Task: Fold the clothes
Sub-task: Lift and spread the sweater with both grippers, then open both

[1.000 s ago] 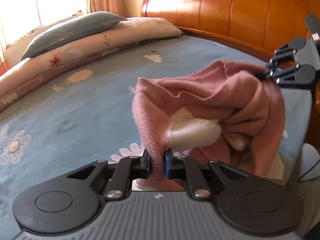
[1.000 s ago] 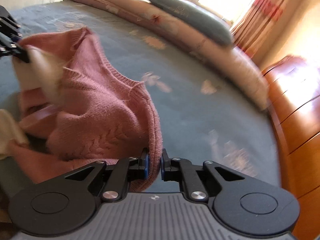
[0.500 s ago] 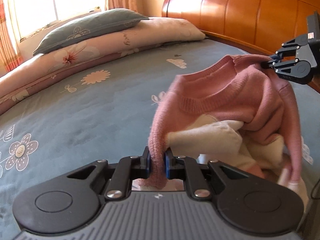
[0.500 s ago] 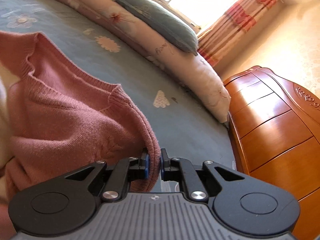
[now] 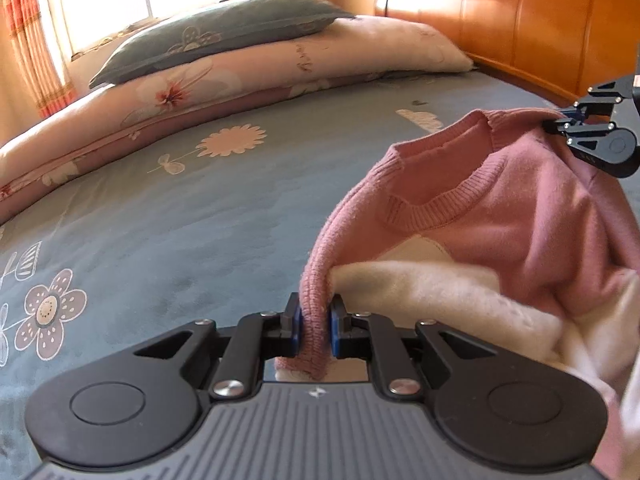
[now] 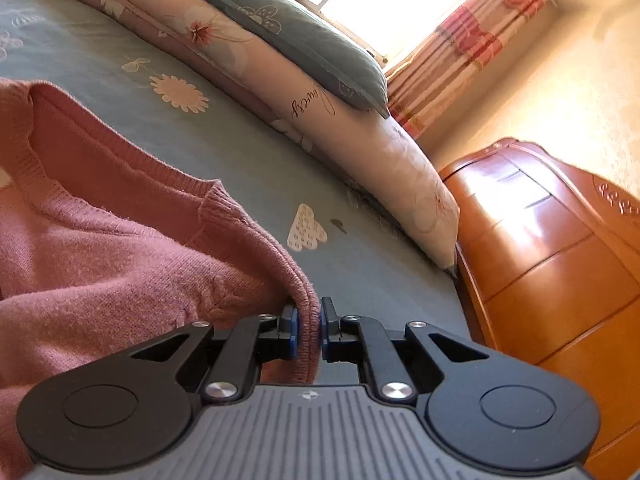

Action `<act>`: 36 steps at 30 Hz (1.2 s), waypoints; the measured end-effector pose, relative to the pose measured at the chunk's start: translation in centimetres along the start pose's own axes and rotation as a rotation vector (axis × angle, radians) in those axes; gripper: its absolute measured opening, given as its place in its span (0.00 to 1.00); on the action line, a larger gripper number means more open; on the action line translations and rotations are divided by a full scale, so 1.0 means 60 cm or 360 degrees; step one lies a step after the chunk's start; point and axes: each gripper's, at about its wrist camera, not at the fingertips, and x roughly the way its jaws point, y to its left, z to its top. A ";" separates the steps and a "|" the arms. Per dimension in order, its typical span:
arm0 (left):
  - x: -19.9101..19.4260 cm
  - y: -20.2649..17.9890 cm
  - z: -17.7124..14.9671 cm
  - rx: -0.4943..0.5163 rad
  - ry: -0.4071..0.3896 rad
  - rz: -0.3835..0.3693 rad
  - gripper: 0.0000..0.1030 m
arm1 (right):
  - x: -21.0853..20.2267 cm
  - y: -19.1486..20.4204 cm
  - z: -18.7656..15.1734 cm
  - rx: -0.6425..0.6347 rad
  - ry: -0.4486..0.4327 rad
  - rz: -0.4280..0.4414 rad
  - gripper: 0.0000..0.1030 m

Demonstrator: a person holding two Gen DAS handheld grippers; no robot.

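A pink knitted sweater (image 5: pixel 532 216) with cream panels hangs between my two grippers above the blue bed. My left gripper (image 5: pixel 314 328) is shut on one shoulder edge of it. In the left wrist view the right gripper (image 5: pixel 560 120) shows at the far right, pinching the other shoulder. Seen from the right wrist, the right gripper (image 6: pixel 308 330) is shut on the ribbed edge of the sweater (image 6: pixel 100 256), whose neckline opens to the left. The cream lower part (image 5: pixel 440 300) sags below the pink.
The blue flowered bedspread (image 5: pixel 180 216) stretches ahead. A long floral quilt roll (image 5: pixel 240 76) with a grey-blue pillow (image 5: pixel 224 28) on top lies along the far side. A wooden headboard (image 5: pixel 520 20) stands at the right; curtains (image 6: pixel 460 44) frame a bright window.
Both grippers have carried the sweater across the bed toward the quilt roll and spread apart. The bunched sweater has stretched out, so its neckline now shows between them.
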 end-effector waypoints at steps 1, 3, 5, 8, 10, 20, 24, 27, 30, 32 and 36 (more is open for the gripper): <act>0.012 0.002 0.003 -0.0006 0.0006 0.0010 0.11 | 0.013 0.004 0.003 0.0009 0.0009 0.0006 0.12; 0.040 0.008 0.009 -0.0028 0.0033 0.0019 0.11 | 0.039 0.011 0.007 0.0041 0.0032 0.0019 0.12; 0.068 0.010 0.014 -0.0042 0.0055 0.0027 0.11 | 0.067 0.020 0.004 0.0063 0.0072 0.0039 0.12; 0.105 0.009 0.017 -0.0055 0.0065 0.0036 0.11 | 0.097 0.033 -0.010 0.0078 0.0129 0.0062 0.12; 0.128 0.007 0.022 -0.0072 0.0083 0.0038 0.11 | 0.114 0.038 -0.021 0.0087 0.0155 0.0063 0.12; 0.205 0.008 0.023 -0.0124 0.0151 0.0065 0.12 | 0.186 0.047 -0.056 0.0232 0.0265 0.0092 0.12; 0.212 0.010 0.017 -0.0133 0.0171 0.0067 0.18 | 0.202 0.058 -0.069 0.0277 0.0306 0.0122 0.16; 0.204 0.012 0.021 -0.0131 0.0187 0.0063 0.22 | 0.198 0.045 -0.068 0.0328 0.0317 0.0164 0.26; 0.182 0.015 0.024 -0.0146 0.0208 0.0061 0.22 | 0.179 0.022 -0.066 0.0432 0.0330 0.0252 0.31; 0.164 0.019 0.024 -0.0161 0.0218 0.0044 0.23 | 0.160 0.005 -0.066 0.0500 0.0342 0.0331 0.37; 0.119 0.031 0.021 -0.0206 0.0275 0.0013 0.32 | 0.109 -0.024 -0.071 0.0630 0.0357 0.0474 0.42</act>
